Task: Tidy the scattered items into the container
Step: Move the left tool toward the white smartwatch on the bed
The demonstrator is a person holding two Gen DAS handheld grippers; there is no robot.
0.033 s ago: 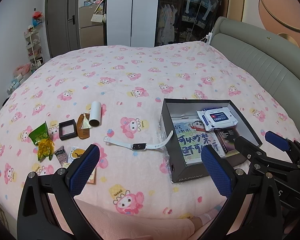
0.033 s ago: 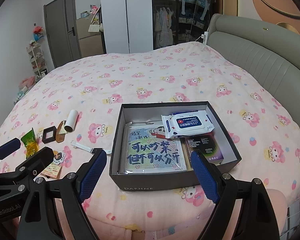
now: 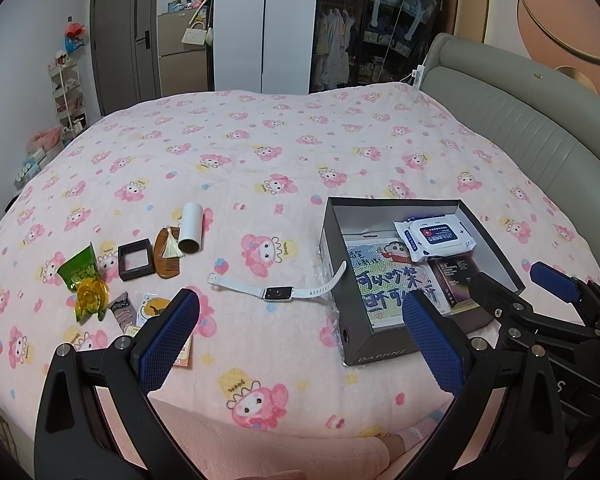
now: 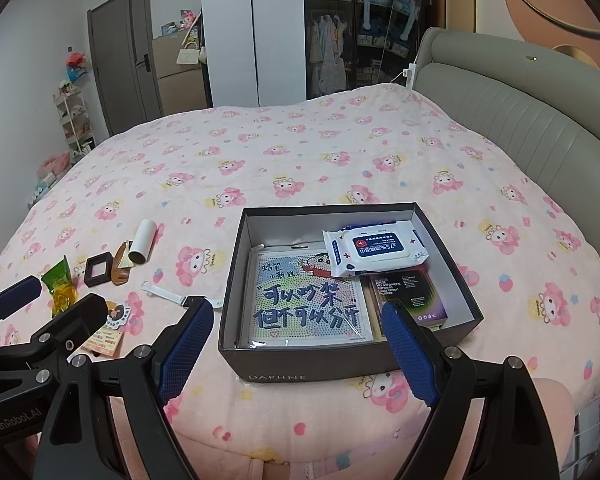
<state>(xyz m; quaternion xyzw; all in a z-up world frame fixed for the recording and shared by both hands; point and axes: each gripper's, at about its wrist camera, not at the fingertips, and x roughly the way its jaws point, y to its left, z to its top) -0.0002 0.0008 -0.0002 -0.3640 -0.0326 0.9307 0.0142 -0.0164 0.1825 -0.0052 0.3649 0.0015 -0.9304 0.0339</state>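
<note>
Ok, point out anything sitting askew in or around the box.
The white wet-wipes pack lies tilted in the dark grey cardboard box, propped over other contents. The white smartwatch outside has one strap end leaning against the box wall.

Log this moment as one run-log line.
left gripper: open, empty | right gripper: open, empty | box: wipes pack inside | watch: outside

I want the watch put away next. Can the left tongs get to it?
Probably yes. The left tongs are open and empty, and the white smartwatch lies flat on the bedspread just ahead. Nothing covers it, though one strap end leans on the box.
</note>
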